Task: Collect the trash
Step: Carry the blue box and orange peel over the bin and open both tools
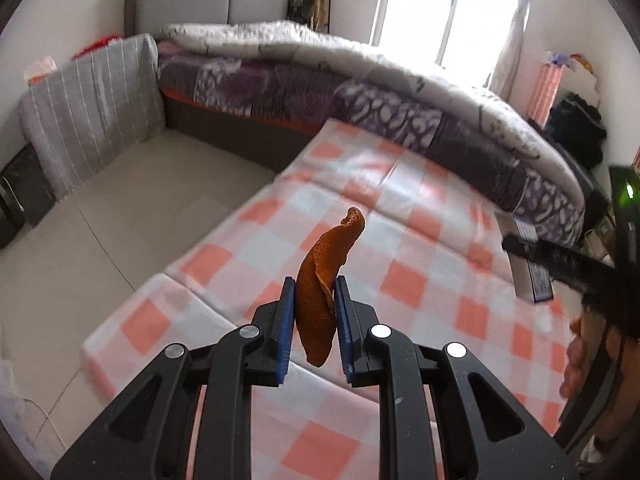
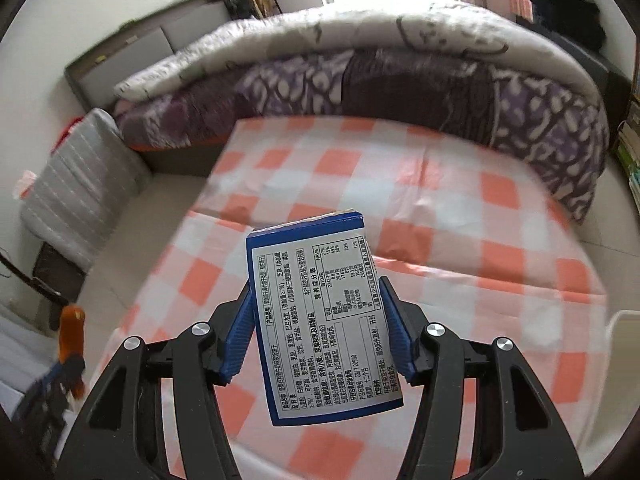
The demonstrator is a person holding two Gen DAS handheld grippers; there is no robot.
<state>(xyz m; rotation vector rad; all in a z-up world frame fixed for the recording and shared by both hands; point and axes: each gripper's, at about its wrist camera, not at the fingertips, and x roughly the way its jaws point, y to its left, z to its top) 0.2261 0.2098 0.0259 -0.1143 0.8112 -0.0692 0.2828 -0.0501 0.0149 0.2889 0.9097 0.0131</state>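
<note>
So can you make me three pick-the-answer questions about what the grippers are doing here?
1. Where is the orange peel?
A. lying on the cloth
B. between the left gripper's pads
C. on the floor

2. What colour are the checked cloth's squares?
A. green and yellow
B. black and grey
C. orange-pink and white

3. What is the right gripper doing?
A. gripping a box
B. hanging open, empty
C. holding a spoon

Answers:
1 B, the blue pads pinch the peel.
2 C, seen in both views.
3 A, the pads press the blue-edged box's sides.
</note>
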